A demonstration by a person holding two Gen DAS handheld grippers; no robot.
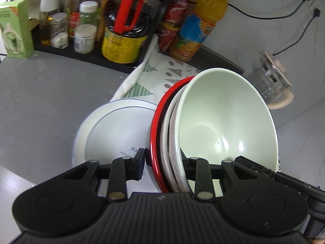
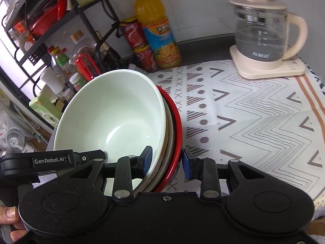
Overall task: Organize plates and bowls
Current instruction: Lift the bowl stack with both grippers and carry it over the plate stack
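We have the left gripper (image 1: 162,162) pinching the left rim of a nested stack of bowls (image 1: 223,122) and the right gripper (image 2: 167,158) pinching its right rim. The stack hangs tilted, green bowl (image 2: 113,118) innermost, red bowl (image 2: 176,118) outermost, above the patterned cloth (image 2: 254,111). A white plate (image 1: 113,130) lies just left; a kettle (image 2: 262,32) stands far right.

Nested stack of bowls (image 1: 205,134) tilted steeply on edge, pale green bowl (image 2: 113,118) innermost, white and speckled ones behind, red-rimmed bowl (image 1: 160,122) outermost, white blue-ringed plate (image 1: 113,130) flat on grey counter at stack's left
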